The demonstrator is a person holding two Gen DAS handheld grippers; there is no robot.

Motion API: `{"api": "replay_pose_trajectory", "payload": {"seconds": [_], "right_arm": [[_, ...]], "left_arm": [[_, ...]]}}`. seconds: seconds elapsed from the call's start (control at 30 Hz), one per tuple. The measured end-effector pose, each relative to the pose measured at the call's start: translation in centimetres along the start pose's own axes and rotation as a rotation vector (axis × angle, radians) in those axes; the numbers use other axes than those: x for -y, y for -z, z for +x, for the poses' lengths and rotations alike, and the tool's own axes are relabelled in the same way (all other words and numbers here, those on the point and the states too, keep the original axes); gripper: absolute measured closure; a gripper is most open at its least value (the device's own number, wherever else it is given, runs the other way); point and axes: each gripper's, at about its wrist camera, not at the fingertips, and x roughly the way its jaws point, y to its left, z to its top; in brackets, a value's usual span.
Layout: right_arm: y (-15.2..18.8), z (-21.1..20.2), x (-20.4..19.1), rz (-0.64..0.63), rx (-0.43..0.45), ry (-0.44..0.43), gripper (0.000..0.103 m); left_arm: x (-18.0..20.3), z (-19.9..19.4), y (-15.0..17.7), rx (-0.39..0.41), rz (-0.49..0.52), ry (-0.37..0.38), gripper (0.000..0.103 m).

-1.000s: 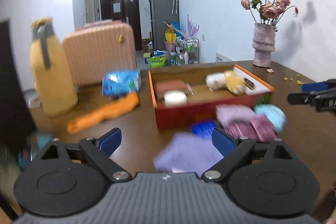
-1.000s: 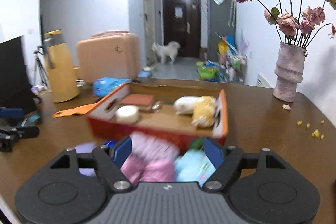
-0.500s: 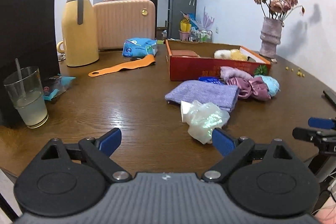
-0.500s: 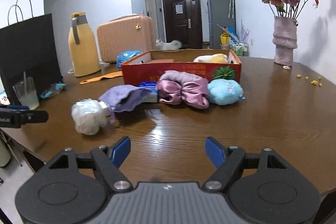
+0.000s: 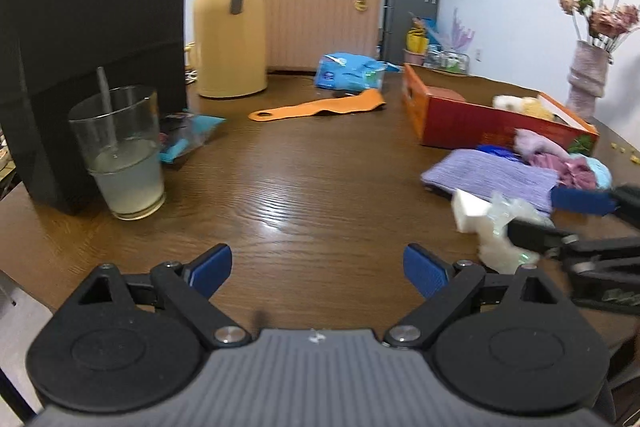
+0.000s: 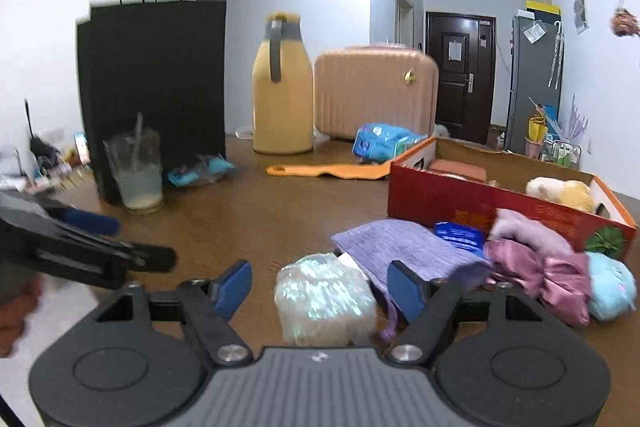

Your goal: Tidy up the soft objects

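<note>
The bench point(image 5: 304, 187) is dark brown wood with a glossy, strongly grained top. Standing on its far left is a tall matte black paper bag point(image 6: 156, 83) with thin loop handles, and beside it a ribbed, hard-shell pink suitcase point(image 6: 374, 93) with rounded corners. A smooth yellow thermos jug point(image 5: 230, 23) with a grey strap handle stands between them. To the right lies an open red cardboard box point(image 6: 500, 203), rectangular, holding a cream and yellow plush toy point(image 6: 562, 191) and a flat brown block.

In front of the box the soft things are heaped: a flat ribbed lilac cloth point(image 6: 404, 247), a crumpled shiny pink satin piece point(image 6: 548, 275) touching a round pale-blue plush point(image 6: 610, 285), and a small blue foil packet point(image 6: 460, 233). Nearest is a lumpy bundle in crinkly clear plastic point(image 6: 324, 301), iridescent on top, resting on the bench against the lilac cloth's edge.

A long flat orange strip point(image 5: 320, 105) with a hole at one end lies mid-bench, near a blue crinkled pack point(image 5: 348, 71). A clear glass point(image 5: 120, 151) of cloudy liquid with a straw stands by the bag.

The right tongs point(image 6: 320, 287) are spread wide, blue pads on either side of the plastic bundle without closing on it. The left tongs point(image 5: 318, 265) are also spread, over bare wood, holding nothing.
</note>
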Motion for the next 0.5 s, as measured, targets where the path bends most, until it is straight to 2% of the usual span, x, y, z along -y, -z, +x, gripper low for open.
{"api": "replay_pose_trajectory", "payload": {"seconds": [0.03,0.07,0.17,0.23,0.37,0.43,0.47,0.5], "right_arm": [[0.0,0.9,-0.1,0.0,-0.022,-0.005,0.045],[0.2,1.6,0.0,0.008,-0.046,-0.014,0.062],[0.8,0.8,1.1,0.049,-0.022,-0.04,0.076],[0.9,-0.6,2.8,0.102,-0.011,-0.026,0.078],[1.5,-3.8,7.0,0.19,0.007,0.092,0.078],[2.2,-5.3,9.1,0.237,0.002,0.171,0.078],[2.6,-5.9,9.9,0.259,0.0,0.202,0.078],[3.0,-6.4,10.8,0.285,-0.005,0.226,0.078]], "left_arm": [[-0.1,0.3,-0.2,-0.008,-0.003,-0.001,0.008],[0.0,0.7,-0.3,-0.014,-0.002,0.002,0.008],[1.5,2.3,-1.0,-0.035,0.022,0.046,0.008],[3.5,3.6,-1.5,-0.047,0.055,0.103,0.009],[8.2,6.1,-2.6,-0.047,0.13,0.224,0.017],[10.1,7.3,-2.9,-0.047,0.154,0.255,0.031],[10.6,7.8,-3.0,-0.053,0.157,0.269,0.034],[11.1,8.3,-3.1,-0.059,0.158,0.289,0.043]]}}
